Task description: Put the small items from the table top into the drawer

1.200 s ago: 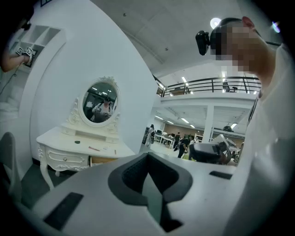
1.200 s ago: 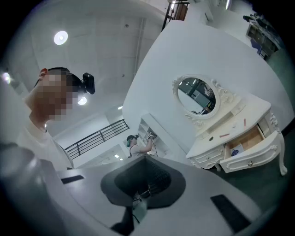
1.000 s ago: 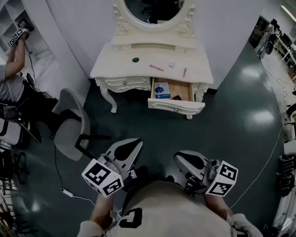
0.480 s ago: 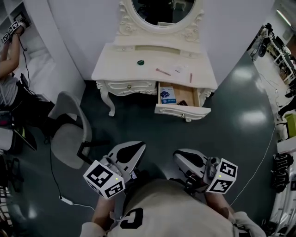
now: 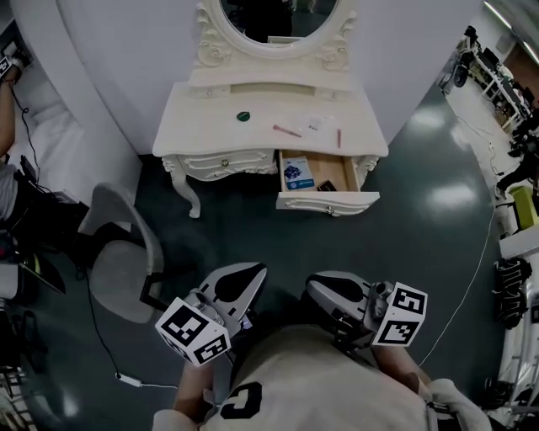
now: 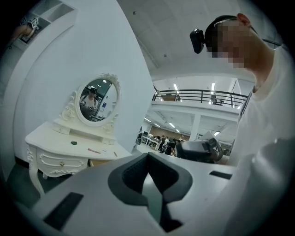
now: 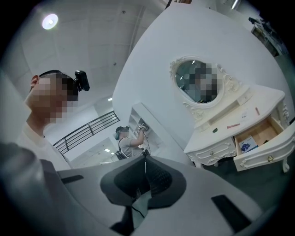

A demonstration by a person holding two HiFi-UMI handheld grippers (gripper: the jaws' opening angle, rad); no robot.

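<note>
A white dressing table (image 5: 185, 126) stands well ahead of me. On its top lie a green round item (image 5: 243, 116), a pink stick (image 5: 286, 130), a small white item (image 5: 313, 125) and a red stick (image 5: 338, 137). Its right drawer (image 5: 328, 202) is pulled out, with a blue packet (image 5: 295, 173) and a dark item (image 5: 327, 185) inside. My left gripper (image 5: 244, 271) and right gripper (image 5: 323, 288) are held close to my body, far from the table. Both are shut and empty. In the gripper views the left gripper (image 6: 147, 156) and right gripper (image 7: 145, 161) show closed jaws.
A grey chair (image 5: 118, 252) stands on the dark floor left of the table. A person (image 5: 13, 177) sits at the far left edge. A cable with a white plug (image 5: 126, 380) lies on the floor at my left. An oval mirror (image 5: 269, 17) tops the table.
The table has come slightly closer and shifted a little left in the head view. Both grippers have travelled with my body, still shut and empty.
</note>
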